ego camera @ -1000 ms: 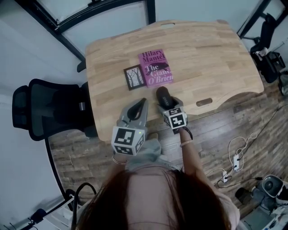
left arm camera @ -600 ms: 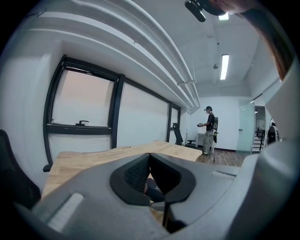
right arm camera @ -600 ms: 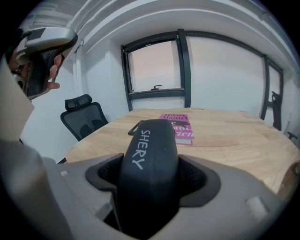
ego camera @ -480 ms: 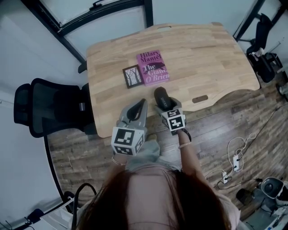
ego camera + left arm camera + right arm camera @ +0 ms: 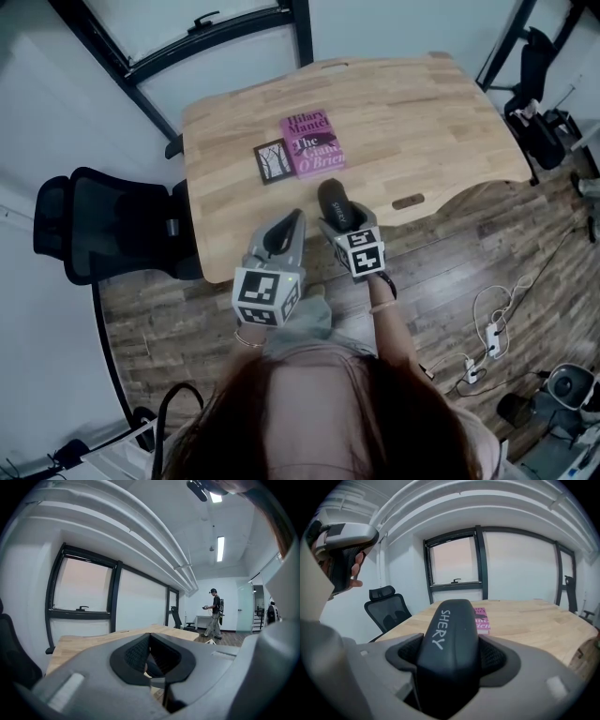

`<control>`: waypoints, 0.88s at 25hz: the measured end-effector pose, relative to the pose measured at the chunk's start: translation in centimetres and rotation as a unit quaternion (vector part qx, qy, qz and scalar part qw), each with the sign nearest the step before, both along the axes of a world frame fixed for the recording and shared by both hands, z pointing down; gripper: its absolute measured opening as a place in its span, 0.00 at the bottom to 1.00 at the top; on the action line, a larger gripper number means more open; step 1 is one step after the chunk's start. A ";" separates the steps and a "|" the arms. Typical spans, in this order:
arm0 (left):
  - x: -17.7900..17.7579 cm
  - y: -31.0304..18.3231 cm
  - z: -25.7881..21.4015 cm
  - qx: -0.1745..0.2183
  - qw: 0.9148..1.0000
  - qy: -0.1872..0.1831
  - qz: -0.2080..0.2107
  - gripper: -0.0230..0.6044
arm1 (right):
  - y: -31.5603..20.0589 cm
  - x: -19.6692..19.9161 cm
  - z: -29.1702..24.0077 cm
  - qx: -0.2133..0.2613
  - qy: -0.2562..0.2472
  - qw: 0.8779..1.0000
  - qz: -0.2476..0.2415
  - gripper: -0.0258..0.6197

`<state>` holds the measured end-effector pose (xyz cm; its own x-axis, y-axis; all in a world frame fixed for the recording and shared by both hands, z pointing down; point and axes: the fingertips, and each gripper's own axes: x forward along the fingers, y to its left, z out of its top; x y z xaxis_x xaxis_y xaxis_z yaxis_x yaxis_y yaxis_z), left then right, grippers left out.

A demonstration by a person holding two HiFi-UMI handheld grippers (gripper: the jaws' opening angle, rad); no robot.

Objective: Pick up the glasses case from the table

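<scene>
Right gripper view shows the right gripper (image 5: 449, 657) clamped on the black glasses case (image 5: 449, 634), its jaws pressed against both long sides, with the end marked "SHERY" sticking out ahead. Past it the wooden table (image 5: 525, 620) lies lower, with a pink paperback book (image 5: 482, 619) flat on it, so the case looks raised clear of the surface. In the head view the case sits over the near edge of the table, just in front of the book and a small dark picture card (image 5: 274, 160), and touches neither. The left gripper (image 5: 296, 218) hangs beside it over the same edge; its own view shows the jaws brought together at the tips with nothing between them. A black office chair (image 5: 103, 225) stands at the table's left. By this reading the pickup itself looks done: grasp made, case off the wood. What remains is at most carrying it clear.
</scene>
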<state>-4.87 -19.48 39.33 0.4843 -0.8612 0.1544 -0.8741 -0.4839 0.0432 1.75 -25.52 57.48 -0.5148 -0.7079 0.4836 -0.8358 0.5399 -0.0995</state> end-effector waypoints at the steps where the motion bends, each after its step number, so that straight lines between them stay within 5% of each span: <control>1: 0.1 0.4 -0.2 0.002 1.000 0.000 -0.001 0.05 | 0.3 0.1 -0.4 0.004 -0.002 1.000 0.000 0.60; 22: 1.5 7.9 -3.2 0.033 0.999 0.001 -0.030 0.05 | 7.8 4.5 -9.9 0.094 -0.070 0.993 0.024 0.60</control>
